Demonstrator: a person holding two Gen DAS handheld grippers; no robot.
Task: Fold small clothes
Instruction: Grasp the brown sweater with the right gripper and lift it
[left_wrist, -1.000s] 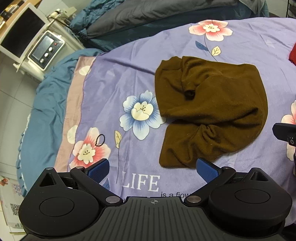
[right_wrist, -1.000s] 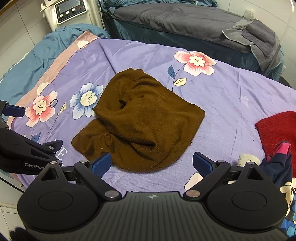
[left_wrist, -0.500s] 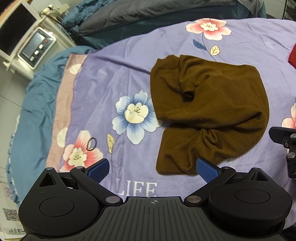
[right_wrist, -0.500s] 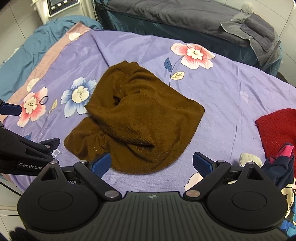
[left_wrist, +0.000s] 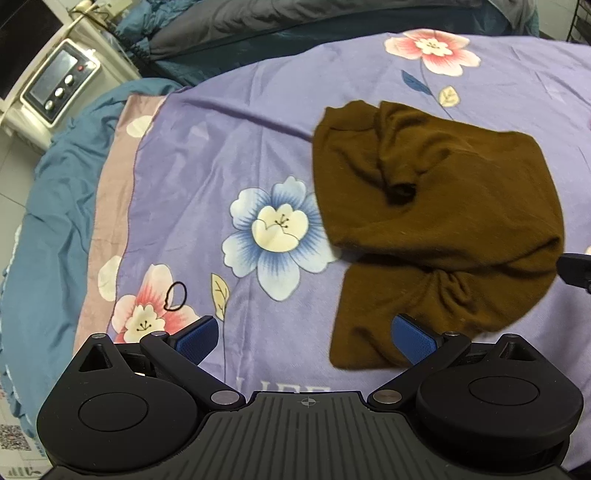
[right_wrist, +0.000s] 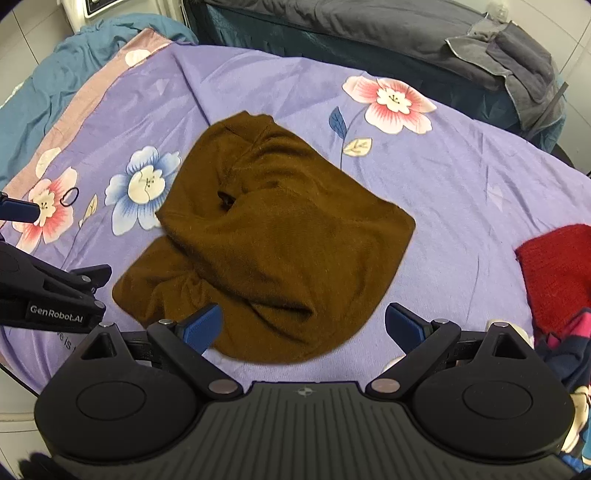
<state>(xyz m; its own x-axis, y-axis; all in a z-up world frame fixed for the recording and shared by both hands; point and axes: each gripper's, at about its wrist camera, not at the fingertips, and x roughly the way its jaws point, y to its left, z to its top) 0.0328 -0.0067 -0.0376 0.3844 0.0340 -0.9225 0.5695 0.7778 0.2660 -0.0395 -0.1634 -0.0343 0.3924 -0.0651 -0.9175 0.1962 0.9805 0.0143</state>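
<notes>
We see the brown garment (right_wrist: 280, 236) lying crumpled on the purple floral bedsheet (right_wrist: 461, 177), roughly in the middle of the bed, bunched into folds with a small dark opening near its centre and a twisted, gathered part at its near edge. In the left wrist view the same garment (left_wrist: 436, 221) lies to the right of a blue-and-white printed flower (left_wrist: 275, 236).

Our left claw (left_wrist: 306, 338) is spread wide, its blue pads (left_wrist: 195, 338) apart; the right-hand pad sits over the garment's near corner, though we cannot tell whether it touches the cloth. Our right claw (right_wrist: 304, 326) is likewise spread, with nothing between its pads (right_wrist: 205, 326); the garment's near hem lies between and just ahead of them.

A thin black hair tie (left_wrist: 176, 295) rests on a pink printed flower near the sheet's left border. To the right lies a red knitted item (right_wrist: 554, 273), with dark blue and pink clothing (right_wrist: 569, 354) beside it. Beyond the bed are a grey covered surface (right_wrist: 369, 22) and a white device with buttons (left_wrist: 59, 85).
</notes>
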